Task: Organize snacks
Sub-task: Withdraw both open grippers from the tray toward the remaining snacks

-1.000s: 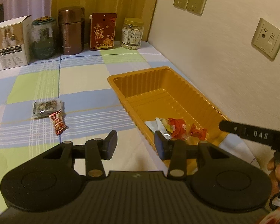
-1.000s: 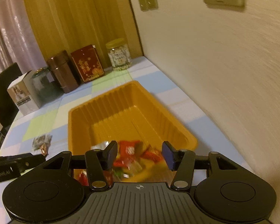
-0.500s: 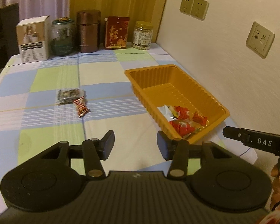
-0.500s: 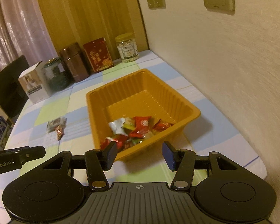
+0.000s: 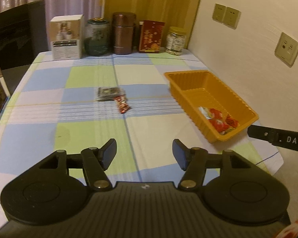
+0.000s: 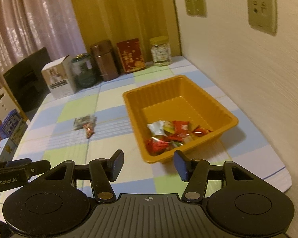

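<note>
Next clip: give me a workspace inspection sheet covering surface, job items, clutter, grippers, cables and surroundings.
Surface: checked tablecloth, flat.
Job's things: orange tray against the wall holds wrapped snacks at its near end; dark snack packet and red snack packet lie outside it on the cloth, touching.
Clutter: white box, green jar, brown canister, red box and lidded nut jar along the far edge.
Grippers: left hand-held gripper opening, nothing between its jaws; right hand-held gripper open, empty.
Cables: nothing seen.
Surroundings: wall sockets, curtains.
</note>
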Demonstrator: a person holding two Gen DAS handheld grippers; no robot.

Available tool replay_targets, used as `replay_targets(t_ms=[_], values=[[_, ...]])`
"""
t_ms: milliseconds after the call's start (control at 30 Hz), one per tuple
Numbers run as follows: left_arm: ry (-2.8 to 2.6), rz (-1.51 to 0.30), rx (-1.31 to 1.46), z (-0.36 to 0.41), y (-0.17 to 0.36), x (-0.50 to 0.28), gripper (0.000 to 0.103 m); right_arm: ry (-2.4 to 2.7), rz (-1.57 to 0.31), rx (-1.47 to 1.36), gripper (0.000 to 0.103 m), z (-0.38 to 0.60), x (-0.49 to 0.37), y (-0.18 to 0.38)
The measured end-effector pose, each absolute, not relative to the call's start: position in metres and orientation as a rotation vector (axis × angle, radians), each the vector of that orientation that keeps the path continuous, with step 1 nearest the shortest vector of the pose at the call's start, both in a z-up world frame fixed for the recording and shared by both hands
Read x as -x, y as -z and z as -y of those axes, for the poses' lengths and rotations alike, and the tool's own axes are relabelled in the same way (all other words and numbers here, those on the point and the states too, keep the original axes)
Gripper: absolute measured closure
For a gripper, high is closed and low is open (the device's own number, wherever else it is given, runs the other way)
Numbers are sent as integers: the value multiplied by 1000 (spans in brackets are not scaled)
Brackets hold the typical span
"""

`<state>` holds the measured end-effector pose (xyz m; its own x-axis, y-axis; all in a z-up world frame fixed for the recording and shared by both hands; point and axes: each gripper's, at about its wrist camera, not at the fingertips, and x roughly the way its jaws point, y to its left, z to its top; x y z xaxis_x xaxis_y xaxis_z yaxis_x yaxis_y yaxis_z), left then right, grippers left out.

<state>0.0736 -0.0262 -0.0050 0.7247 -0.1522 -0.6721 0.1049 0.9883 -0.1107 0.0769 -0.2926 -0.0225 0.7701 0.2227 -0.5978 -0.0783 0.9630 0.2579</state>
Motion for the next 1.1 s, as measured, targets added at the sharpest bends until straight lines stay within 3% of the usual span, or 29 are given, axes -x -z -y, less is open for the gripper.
replay_targets(t_ms=[267,1100], values=[[82,-737,87,-8,2,-71,37,-212,-670,-196,46,267,-78,19],[36,-748,62,-54,12,-119,34,-311,-665,-118,46,203,-130,32]])
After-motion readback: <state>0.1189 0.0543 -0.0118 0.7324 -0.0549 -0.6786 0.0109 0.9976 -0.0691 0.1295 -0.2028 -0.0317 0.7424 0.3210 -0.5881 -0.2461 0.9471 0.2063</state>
